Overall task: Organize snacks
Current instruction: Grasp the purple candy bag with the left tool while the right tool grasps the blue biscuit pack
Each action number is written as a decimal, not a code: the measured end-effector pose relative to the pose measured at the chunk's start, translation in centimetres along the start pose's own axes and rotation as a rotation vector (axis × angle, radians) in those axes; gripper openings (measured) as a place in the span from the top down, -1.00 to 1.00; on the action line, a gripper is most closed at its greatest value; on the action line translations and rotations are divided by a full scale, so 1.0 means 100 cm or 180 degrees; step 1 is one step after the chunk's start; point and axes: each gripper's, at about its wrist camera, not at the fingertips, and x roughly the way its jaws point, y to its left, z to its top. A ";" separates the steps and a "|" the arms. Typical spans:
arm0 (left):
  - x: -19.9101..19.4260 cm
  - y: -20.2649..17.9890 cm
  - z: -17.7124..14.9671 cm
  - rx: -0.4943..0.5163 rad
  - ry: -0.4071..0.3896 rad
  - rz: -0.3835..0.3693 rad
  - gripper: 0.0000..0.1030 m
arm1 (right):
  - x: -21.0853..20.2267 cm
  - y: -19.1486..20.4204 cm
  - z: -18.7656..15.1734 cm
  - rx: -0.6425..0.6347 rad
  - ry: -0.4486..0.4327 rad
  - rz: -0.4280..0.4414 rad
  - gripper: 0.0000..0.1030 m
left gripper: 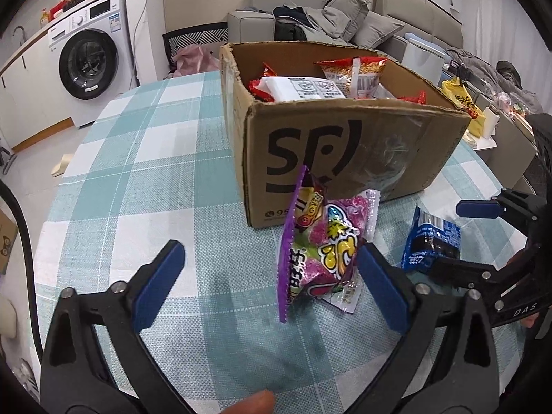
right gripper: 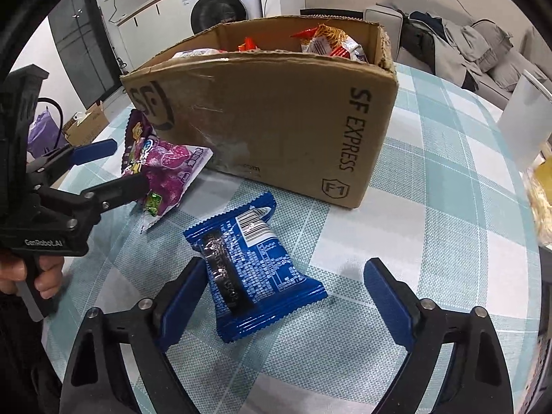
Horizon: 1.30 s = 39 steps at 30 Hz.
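A purple snack bag (left gripper: 321, 252) lies tilted against the front of the cardboard SF box (left gripper: 345, 145), which holds several snack packs. My left gripper (left gripper: 269, 258) is open, its right finger touching the bag's right side. A blue snack pack (right gripper: 252, 272) lies flat on the checked tablecloth between the open fingers of my right gripper (right gripper: 286, 276), touching the left finger. In the right wrist view the purple bag (right gripper: 162, 169), the left gripper (right gripper: 114, 169) and the box (right gripper: 276, 120) show at the left and centre. The blue pack (left gripper: 431, 241) and right gripper (left gripper: 462, 234) show in the left wrist view.
The round table carries a teal checked cloth (left gripper: 145, 145). A washing machine (left gripper: 89, 58) stands at the left, a sofa (left gripper: 345, 17) with clothes behind. A yellow bag (left gripper: 462, 103) lies at the right beyond the box. A white object (right gripper: 524, 117) stands at the table's right edge.
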 end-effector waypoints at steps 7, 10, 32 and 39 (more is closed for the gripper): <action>0.003 -0.007 -0.001 0.0111 0.0064 -0.0297 -0.07 | 0.001 0.013 0.001 -0.0130 -0.0006 0.0151 -0.60; 0.001 -0.012 -0.003 0.0189 0.0048 -0.0374 0.24 | 0.001 0.022 0.001 -0.0189 0.0001 0.0184 -0.51; -0.019 -0.015 -0.007 0.0189 -0.0055 -0.0624 0.29 | 0.015 0.044 0.000 -0.0327 -0.0126 0.0297 0.12; -0.028 -0.015 -0.005 0.0190 -0.0111 -0.0639 0.29 | 0.013 0.049 0.002 -0.0367 -0.0172 0.0347 0.14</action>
